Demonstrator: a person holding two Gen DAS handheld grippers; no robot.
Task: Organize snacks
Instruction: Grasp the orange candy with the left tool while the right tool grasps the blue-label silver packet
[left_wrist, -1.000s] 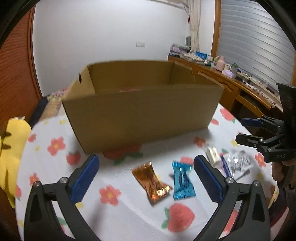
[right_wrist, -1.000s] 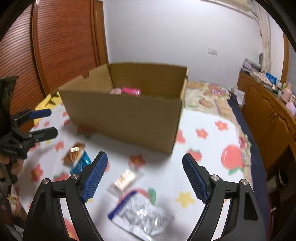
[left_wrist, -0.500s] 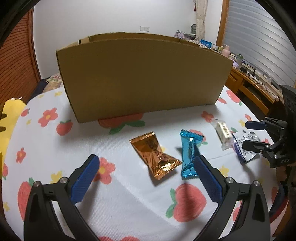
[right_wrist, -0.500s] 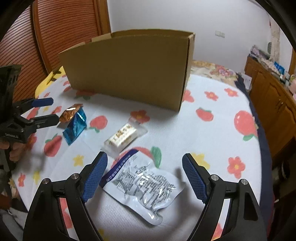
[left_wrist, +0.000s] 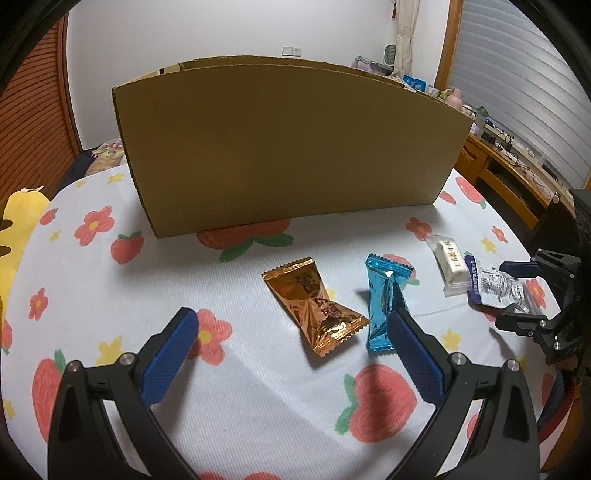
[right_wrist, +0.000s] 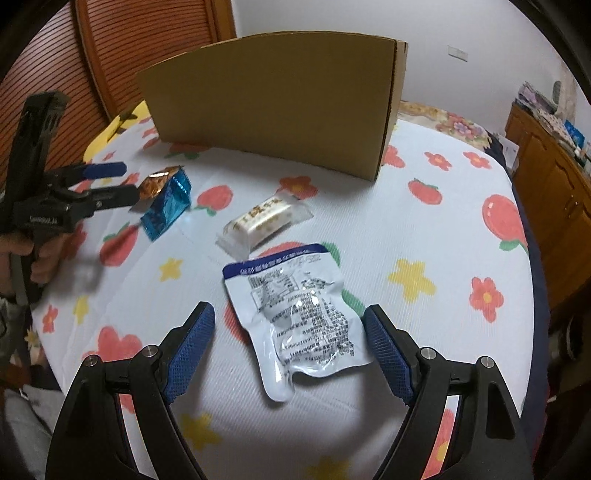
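A tall cardboard box (left_wrist: 288, 144) stands on the flowered tablecloth (left_wrist: 240, 369); its inside is hidden. In front of it lie an orange foil packet (left_wrist: 314, 306), a blue foil packet (left_wrist: 384, 295), a clear-wrapped white bar (left_wrist: 448, 262) and a silver pouch with a blue edge (right_wrist: 295, 310). My left gripper (left_wrist: 291, 321) is open, low over the cloth, with the orange packet just ahead between its fingers and the blue one at its right finger. My right gripper (right_wrist: 290, 317) is open, its fingers on either side of the silver pouch.
The box (right_wrist: 273, 107) and the white bar (right_wrist: 262, 221) also show in the right wrist view. A yellow object (left_wrist: 14, 236) lies at the cloth's left edge. Wooden cabinets (right_wrist: 554, 184) stand to the right, and a slatted wooden door (right_wrist: 122, 51) at the back left.
Both grippers have come down toward the cloth and closer to the packets. The box's inside has dropped out of sight. The silver pouch now lies between the right fingers.
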